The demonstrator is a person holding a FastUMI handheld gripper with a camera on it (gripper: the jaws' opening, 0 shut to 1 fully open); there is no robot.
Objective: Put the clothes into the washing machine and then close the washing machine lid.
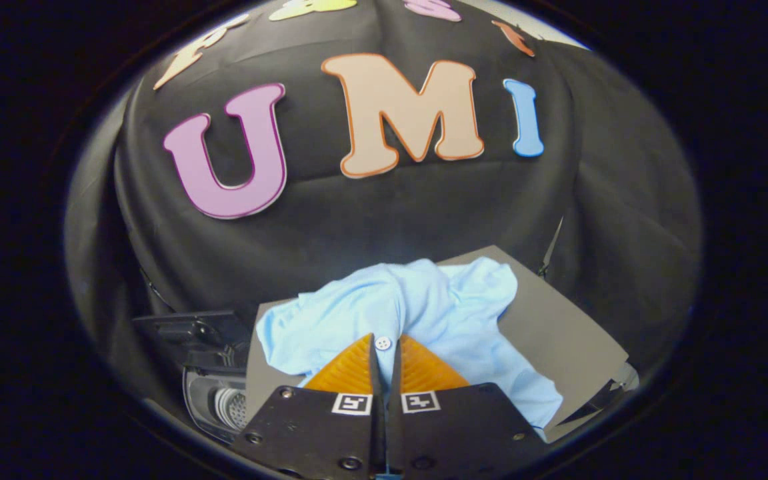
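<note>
Gripper view: the tool (384, 350) is at the near end, pointing away across a table.
Tool: its two fingers (351, 370) are pressed close together, with only a thin slit between them.
What it holds: a fold of the light blue shirt (437, 307) sits in that slit, so both fingers pinch the cloth.
Button: a small white button (383, 343) on the shirt shows right at the fingertips.
Shirt: it is crumpled and spreads out beyond the fingers, to the left, to the right and far ahead, lying on a flat grey board (557, 320).
Board: it reaches out past the shirt on the right and far side.
Washing machine: a dark machine (214, 393) sits low on the left of the fingers, next to the board, with a round ribbed part showing inside it.
Lid: a dark flat piece (191, 327) stands up above the machine's opening.
Wall: black cloth hangs far behind everything.
</note>
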